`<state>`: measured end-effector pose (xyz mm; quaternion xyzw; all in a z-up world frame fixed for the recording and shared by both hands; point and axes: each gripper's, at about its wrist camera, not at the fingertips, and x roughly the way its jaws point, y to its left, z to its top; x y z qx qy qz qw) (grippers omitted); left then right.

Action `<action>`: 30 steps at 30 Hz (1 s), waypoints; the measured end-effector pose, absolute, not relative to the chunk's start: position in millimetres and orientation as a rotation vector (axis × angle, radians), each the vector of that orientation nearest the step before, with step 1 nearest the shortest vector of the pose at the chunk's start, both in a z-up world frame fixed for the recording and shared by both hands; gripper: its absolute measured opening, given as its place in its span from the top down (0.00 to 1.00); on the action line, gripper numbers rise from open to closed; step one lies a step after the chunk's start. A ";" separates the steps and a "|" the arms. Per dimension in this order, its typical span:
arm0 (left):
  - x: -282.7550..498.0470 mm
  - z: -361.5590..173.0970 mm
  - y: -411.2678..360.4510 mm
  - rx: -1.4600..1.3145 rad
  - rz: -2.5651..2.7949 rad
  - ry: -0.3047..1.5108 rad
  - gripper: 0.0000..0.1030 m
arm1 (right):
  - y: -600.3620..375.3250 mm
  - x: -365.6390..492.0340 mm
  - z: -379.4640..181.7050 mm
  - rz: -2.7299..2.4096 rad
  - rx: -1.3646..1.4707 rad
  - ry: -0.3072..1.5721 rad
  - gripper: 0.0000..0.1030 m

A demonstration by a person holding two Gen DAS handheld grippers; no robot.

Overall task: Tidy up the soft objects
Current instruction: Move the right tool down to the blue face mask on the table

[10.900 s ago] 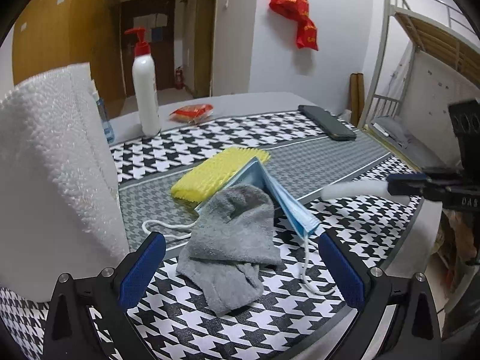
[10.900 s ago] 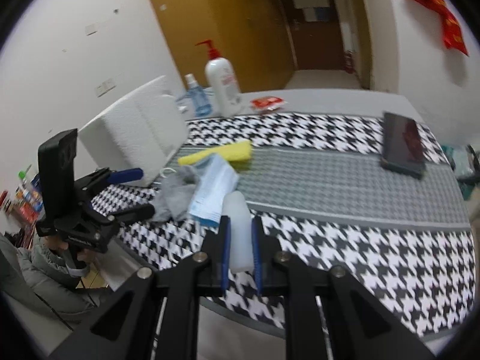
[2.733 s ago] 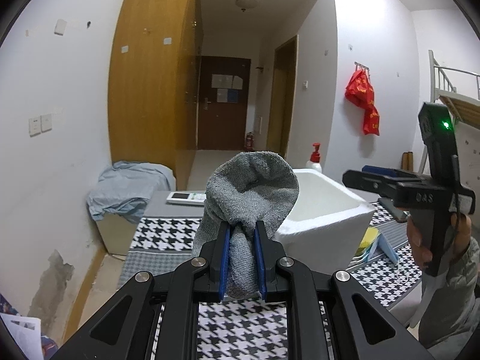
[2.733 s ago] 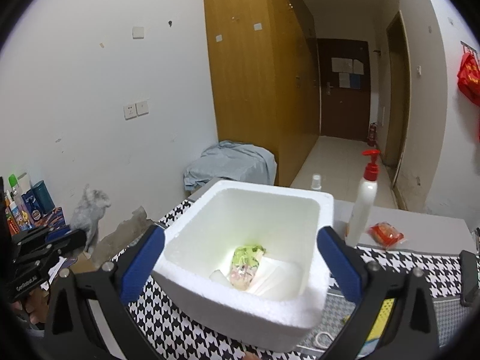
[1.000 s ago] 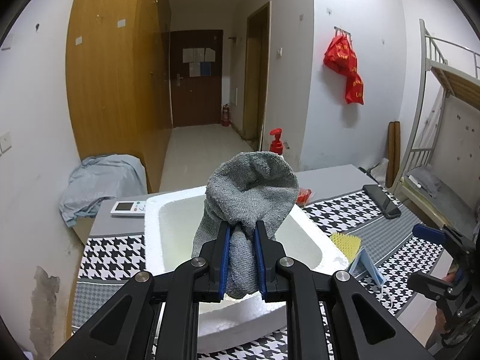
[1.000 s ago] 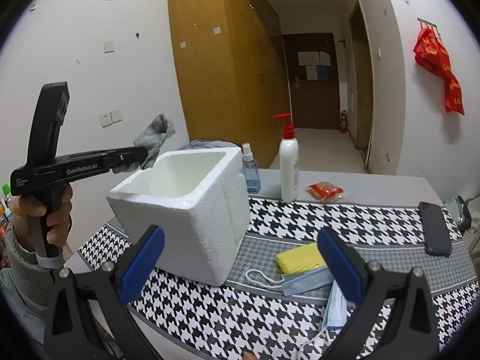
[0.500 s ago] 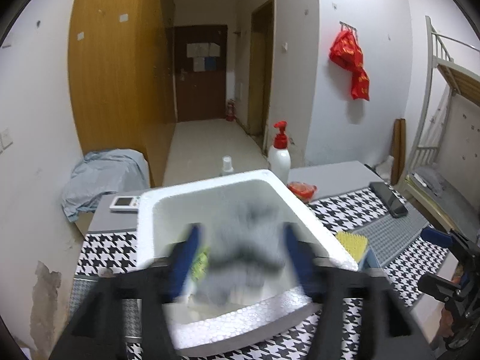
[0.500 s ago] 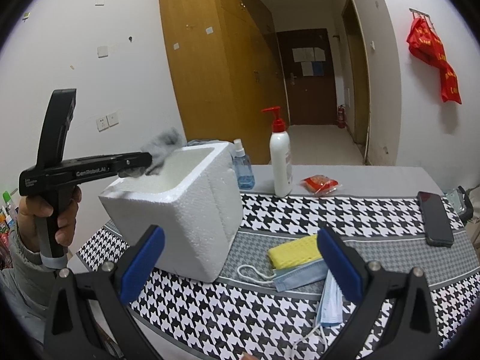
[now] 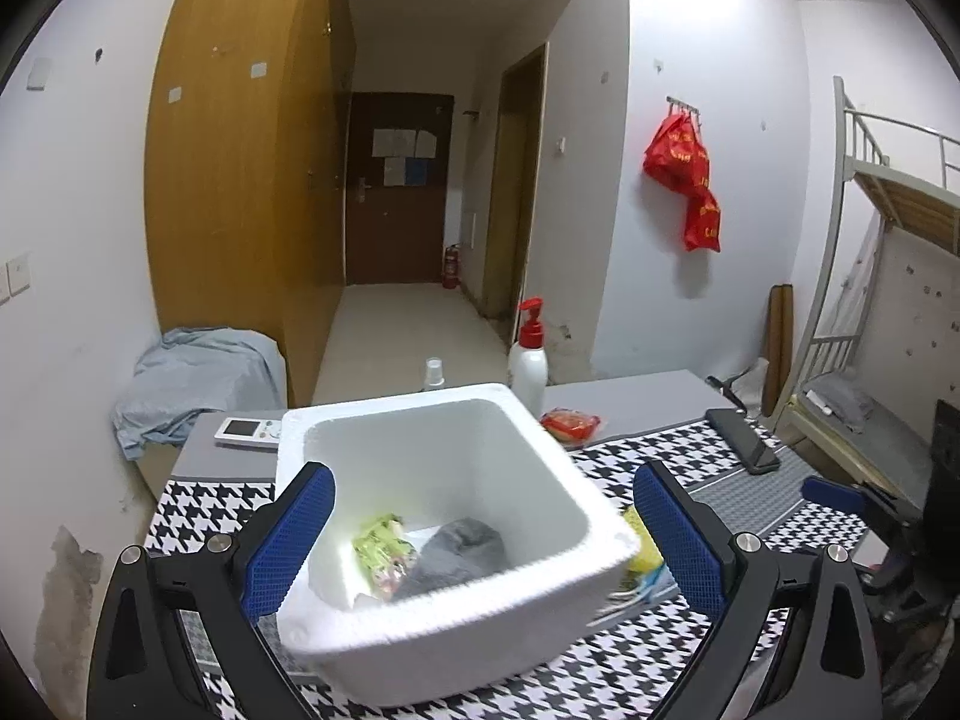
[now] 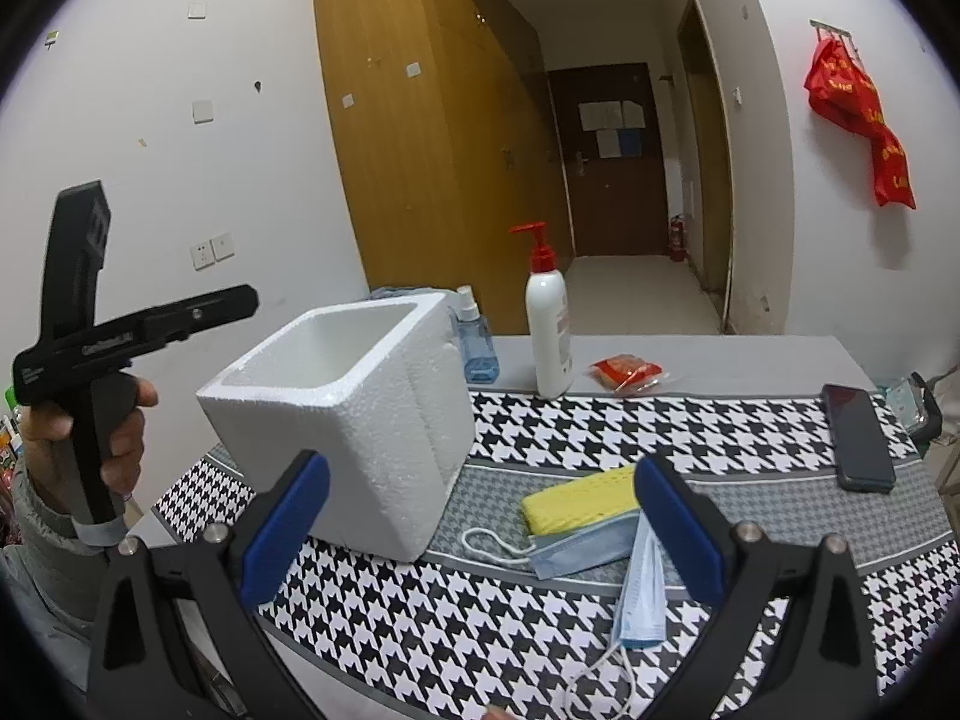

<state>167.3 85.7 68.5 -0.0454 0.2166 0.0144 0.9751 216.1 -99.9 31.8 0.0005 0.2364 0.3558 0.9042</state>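
A white foam box (image 9: 564, 516) stands on the houndstooth table; it also shows in the right wrist view (image 10: 360, 420). Inside it lie a grey sock (image 9: 456, 552) and a green patterned soft item (image 9: 384, 552). My left gripper (image 9: 480, 540) is open and empty above the box. My right gripper (image 10: 480, 534) is open and empty over the table. A yellow sponge (image 10: 579, 504) and two blue face masks (image 10: 642, 588) lie on the table to the right of the box.
A white pump bottle (image 10: 549, 330), a small blue spray bottle (image 10: 477, 348) and a red snack packet (image 10: 627, 372) stand behind the box. A black phone (image 10: 858, 438) lies at the far right. A remote control (image 9: 249, 430) lies behind the box.
My left gripper has opened and let go of the grey sock, which now lies in the foam box. My right gripper has stayed open.
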 end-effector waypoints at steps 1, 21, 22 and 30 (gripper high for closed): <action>159.7 71.7 82.2 -0.090 0.021 0.416 0.03 | -101.4 214.9 32.7 0.734 0.002 0.486 0.01; 88.2 84.2 48.0 0.003 0.102 0.214 0.01 | -131.6 177.7 56.7 0.717 0.021 0.390 0.01; 88.1 83.0 46.3 0.003 0.101 0.214 0.01 | -134.7 175.6 57.7 0.712 0.025 0.381 0.01; 79.3 62.6 22.5 0.035 0.042 0.220 0.01 | -144.6 169.4 52.9 0.684 0.034 0.381 0.01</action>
